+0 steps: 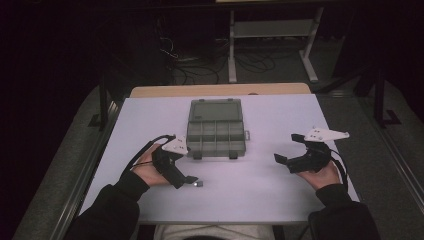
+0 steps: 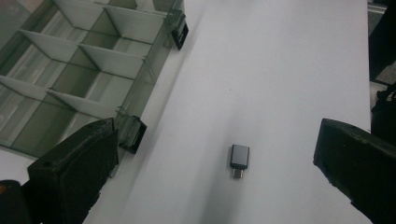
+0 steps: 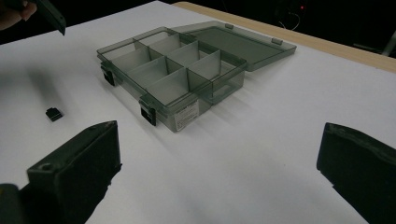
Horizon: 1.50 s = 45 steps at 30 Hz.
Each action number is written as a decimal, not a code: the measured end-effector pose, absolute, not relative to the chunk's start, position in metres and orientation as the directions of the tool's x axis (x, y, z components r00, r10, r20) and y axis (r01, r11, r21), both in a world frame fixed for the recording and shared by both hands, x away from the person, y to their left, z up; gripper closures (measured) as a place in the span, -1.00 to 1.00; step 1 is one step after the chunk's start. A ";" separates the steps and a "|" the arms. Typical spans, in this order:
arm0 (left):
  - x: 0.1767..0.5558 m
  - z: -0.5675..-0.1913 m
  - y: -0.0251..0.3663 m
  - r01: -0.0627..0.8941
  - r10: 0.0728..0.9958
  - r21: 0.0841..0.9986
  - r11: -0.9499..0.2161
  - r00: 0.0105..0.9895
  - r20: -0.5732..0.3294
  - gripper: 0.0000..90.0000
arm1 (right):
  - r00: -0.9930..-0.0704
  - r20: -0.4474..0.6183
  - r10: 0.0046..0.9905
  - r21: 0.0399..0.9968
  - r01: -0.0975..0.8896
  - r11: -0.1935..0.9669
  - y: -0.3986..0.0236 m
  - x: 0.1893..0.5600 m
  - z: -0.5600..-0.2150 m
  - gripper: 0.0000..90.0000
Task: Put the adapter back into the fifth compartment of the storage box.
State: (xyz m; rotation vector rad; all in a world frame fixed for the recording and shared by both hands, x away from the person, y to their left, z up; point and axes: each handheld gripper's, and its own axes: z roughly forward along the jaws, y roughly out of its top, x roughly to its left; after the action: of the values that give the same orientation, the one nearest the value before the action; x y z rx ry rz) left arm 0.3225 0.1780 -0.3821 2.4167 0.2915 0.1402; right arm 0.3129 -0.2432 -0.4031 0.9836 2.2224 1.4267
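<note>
Adapter (image 2: 239,157), small and grey: flat on white table (image 1: 260,175), near open compartment box's (image 1: 215,129) front latches. Left gripper (image 1: 189,181) just above adapter, jaws wide, empty. Right gripper (image 1: 281,161) right of box, jaws wide, empty.

both grippers (image 1: 186,176) (image 1: 285,150) hover low, fingers (image 2: 74,163) spread wide, holding nothing.

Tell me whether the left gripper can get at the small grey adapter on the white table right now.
Probably yes. The left gripper hangs just over the small grey adapter with its jaws wide open, and bare white table lies all around it; the clear plastic organizer box stands off to one side.
</note>
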 end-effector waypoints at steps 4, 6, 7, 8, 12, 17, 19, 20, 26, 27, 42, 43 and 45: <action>0.322 -0.386 0.174 0.168 0.234 0.644 -0.747 0.972 0.018 -1.00 | -0.712 0.093 0.696 0.889 0.374 0.263 -0.243 0.313 -0.403 -1.00; 0.321 -0.390 0.169 0.167 0.223 0.626 -0.762 0.975 0.011 -1.00 | -0.713 0.094 0.695 0.889 0.374 0.263 -0.243 0.312 -0.403 -1.00; 0.321 -0.391 0.168 0.165 0.219 0.619 -0.768 0.976 0.012 -1.00 | -0.713 0.093 0.694 0.890 0.373 0.263 -0.243 0.312 -0.403 -1.00; 0.321 -0.391 0.168 0.165 0.219 0.619 -0.768 0.976 0.012 -1.00 | -0.714 0.094 0.694 0.890 0.373 0.263 -0.243 0.312 -0.403 -1.00; 0.318 -0.396 0.163 0.160 0.204 0.608 -0.777 0.979 0.002 -1.00 | -0.714 0.093 0.694 0.890 0.372 0.264 -0.243 0.312 -0.403 -1.00; 0.319 -0.401 0.161 0.157 0.196 0.582 -0.798 0.981 0.004 -1.00 | -0.716 0.093 0.692 0.890 0.371 0.265 -0.243 0.312 -0.403 -1.00; 0.319 -0.404 0.161 0.160 0.194 0.576 -0.802 0.981 -0.003 -1.00 | -0.717 0.092 0.691 0.889 0.372 0.267 -0.243 0.312 -0.403 -1.00; 0.319 -0.405 0.160 0.161 0.192 0.573 -0.803 0.981 -0.007 -1.00 | -0.717 0.092 0.691 0.889 0.372 0.267 -0.243 0.312 -0.403 -1.00; 0.321 -0.415 0.159 0.179 0.186 0.547 -0.818 0.982 -0.042 -0.97 | -0.717 0.089 0.691 0.889 0.369 0.269 -0.243 0.312 -0.403 -1.00; 0.321 -0.415 0.159 0.179 0.186 0.547 -0.818 0.982 -0.042 -0.97 | -0.717 0.089 0.691 0.889 0.369 0.269 -0.243 0.312 -0.403 -1.00; 0.320 -0.427 0.155 0.129 0.129 0.514 -0.848 0.991 -0.036 -0.28 | -0.719 0.079 0.691 0.880 0.376 0.290 -0.241 0.312 -0.403 -1.00; 0.320 -0.428 0.155 0.126 0.128 0.512 -0.850 0.991 -0.032 -0.22 | -0.719 0.077 0.691 0.880 0.374 0.291 -0.241 0.312 -0.403 -1.00; 0.321 -0.428 0.155 0.123 0.126 0.513 -0.849 0.992 -0.029 -0.05 | -0.718 0.065 0.693 0.876 0.373 0.305 -0.240 0.312 -0.403 -1.00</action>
State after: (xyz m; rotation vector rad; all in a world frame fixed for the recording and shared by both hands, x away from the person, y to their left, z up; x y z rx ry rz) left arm 0.3208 0.1546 -0.4282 2.5956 0.1743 0.0077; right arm 0.3125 -0.2405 -0.4033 0.9603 2.2529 1.3779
